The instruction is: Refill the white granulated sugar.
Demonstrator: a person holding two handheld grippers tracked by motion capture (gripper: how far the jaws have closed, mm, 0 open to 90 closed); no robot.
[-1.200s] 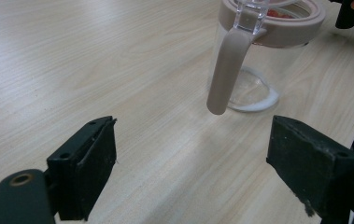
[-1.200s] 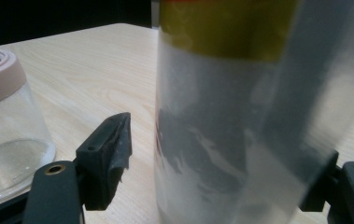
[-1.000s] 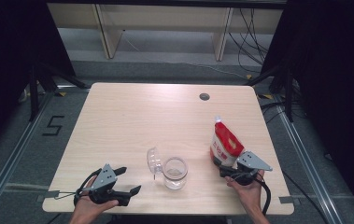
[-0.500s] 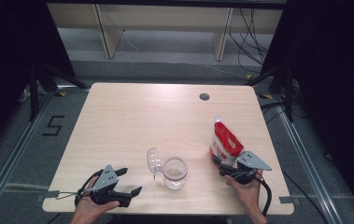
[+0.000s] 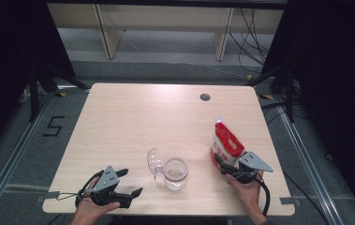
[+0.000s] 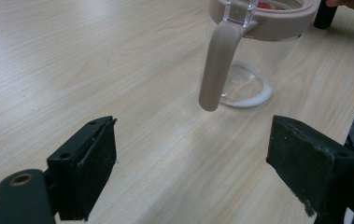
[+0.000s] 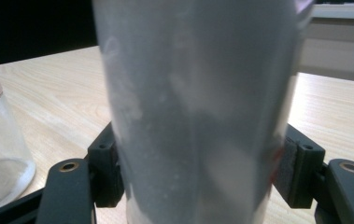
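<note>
Right tongs: I have them around the lower part of the red pouch; the jaws have just been closing, and in the right gripper view both pads seem to sit against the pouch's pale back, one on each side; I judge this a light pinch that begins, low so the pouch stays upright for lifting.
Red pouch: it stands on the table directly ahead of my right tongs, between the jaws; its white spout end points up and away from me.
Glass jar: it stands to the inner side of the right tongs, near but apart from the pouch; its mouth is open, I think to receive what the pouch holds.
Jar lid: it hangs tilted at the jar's side, toward my left tongs; in the left gripper view its beige strap drops down before the glass.
Left tongs: spread wide, nothing between the jaws; they rest low near the table edge, aimed at the jar, ready to steady it.
</note>
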